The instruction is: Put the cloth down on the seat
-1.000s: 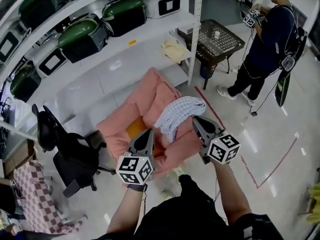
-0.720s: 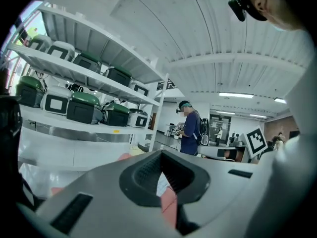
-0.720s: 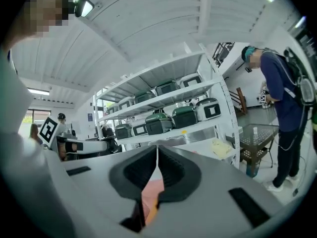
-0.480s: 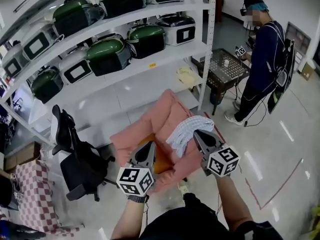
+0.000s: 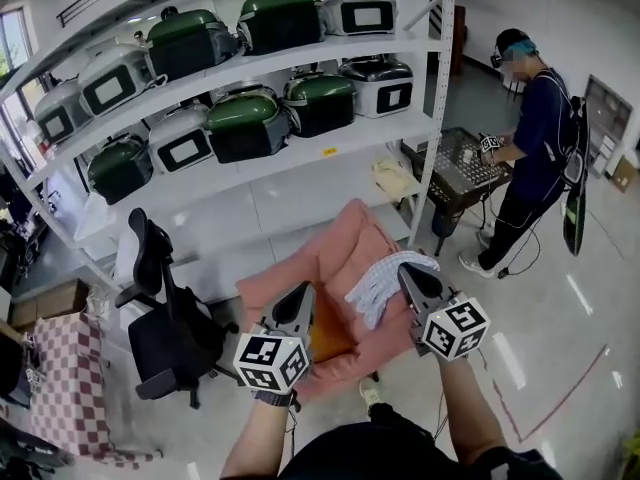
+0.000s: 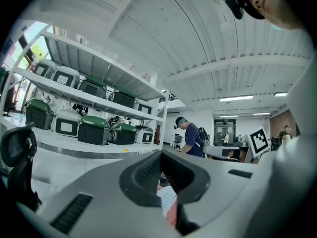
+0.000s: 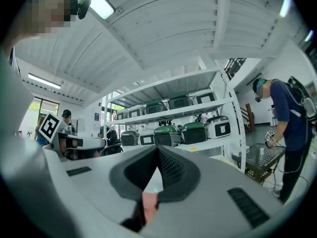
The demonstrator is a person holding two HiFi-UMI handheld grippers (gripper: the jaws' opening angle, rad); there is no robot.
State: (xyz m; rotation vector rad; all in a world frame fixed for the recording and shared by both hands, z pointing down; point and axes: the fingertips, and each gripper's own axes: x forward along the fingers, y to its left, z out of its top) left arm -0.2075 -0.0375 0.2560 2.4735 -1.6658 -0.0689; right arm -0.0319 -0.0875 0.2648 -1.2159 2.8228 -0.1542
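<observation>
A pink cushioned seat (image 5: 325,263) stands on the floor in front of the shelving. A blue-and-white checked cloth (image 5: 385,280) lies draped over its right side. My left gripper (image 5: 305,290) hangs over the seat's front left, shut and empty. My right gripper (image 5: 407,268) is level with the cloth's right edge, jaws shut with nothing between them. In the left gripper view the closed jaws (image 6: 161,155) fill the lower frame, with a strip of the cloth (image 6: 167,200) showing beneath. The right gripper view shows closed jaws (image 7: 157,148) and a sliver of pink (image 7: 148,202).
White shelving (image 5: 300,158) with green and white cookers rises behind the seat. A black office chair (image 5: 165,323) stands to the left, and a red checked cloth (image 5: 60,368) lies further left. A person (image 5: 535,148) stands at a mesh table (image 5: 465,173) on the right.
The view has lifted and drawn back, so the seat looks smaller and more of the shelves shows. Both grippers stay shut, and the cloth stays draped on the seat.
</observation>
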